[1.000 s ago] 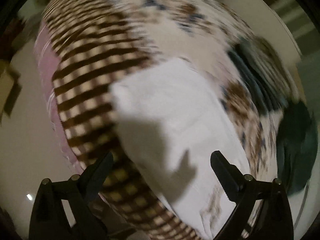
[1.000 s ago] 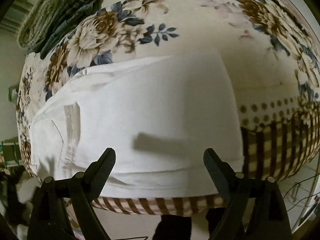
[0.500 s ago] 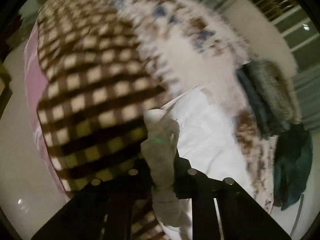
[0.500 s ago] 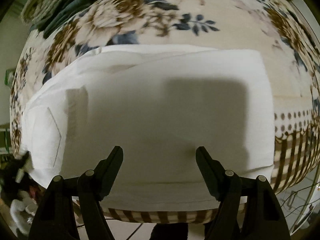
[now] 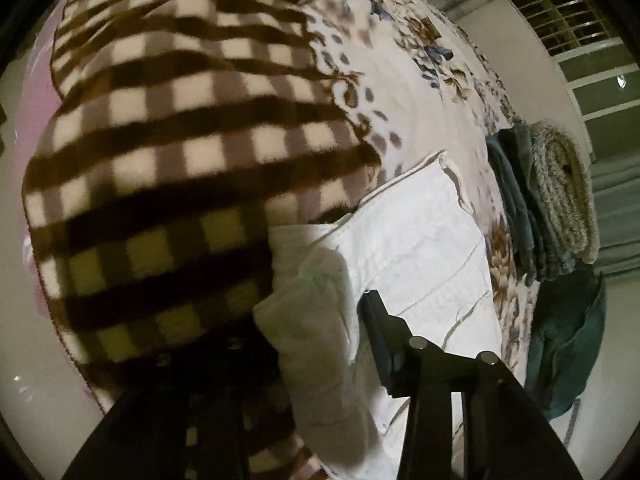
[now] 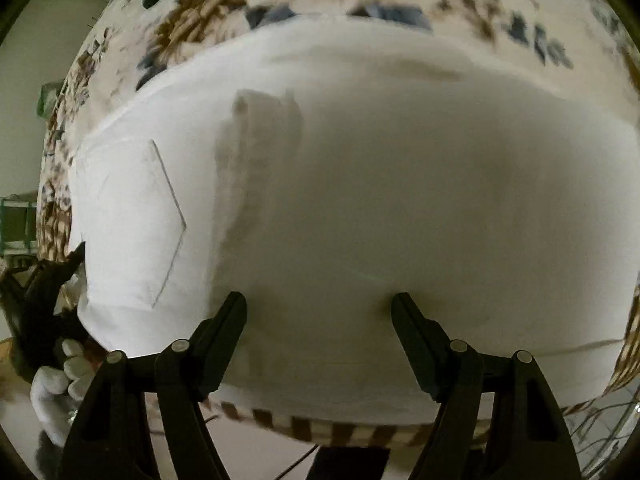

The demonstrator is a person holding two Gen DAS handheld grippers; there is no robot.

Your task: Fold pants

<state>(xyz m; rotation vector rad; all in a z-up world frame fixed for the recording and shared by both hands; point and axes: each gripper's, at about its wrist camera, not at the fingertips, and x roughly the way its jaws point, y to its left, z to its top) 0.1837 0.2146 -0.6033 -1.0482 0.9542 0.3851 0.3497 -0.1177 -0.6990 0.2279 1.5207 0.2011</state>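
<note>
The white pants (image 6: 360,200) lie partly folded on a bed with a floral and brown checked blanket (image 5: 180,152). A back pocket (image 6: 132,220) shows at the left end. My right gripper (image 6: 318,308) is open, its fingers low over the pants' near edge. My left gripper (image 5: 320,312) is shut on a bunched end of the white pants (image 5: 420,248), lifted off the bed; its left finger is hidden by cloth. The left gripper also shows at the left edge of the right wrist view (image 6: 44,292), with a white-gloved hand behind it.
A stack of folded dark and grey clothes (image 5: 540,200) sits on the bed's far side, with a teal garment (image 5: 568,340) hanging by it. The bed's edge and light floor (image 5: 24,380) lie to the left. A barred window (image 5: 572,20) stands behind.
My left gripper went from open over the pants to shut on their end and lifted it. My right gripper came down closer to the pants and stayed open.
</note>
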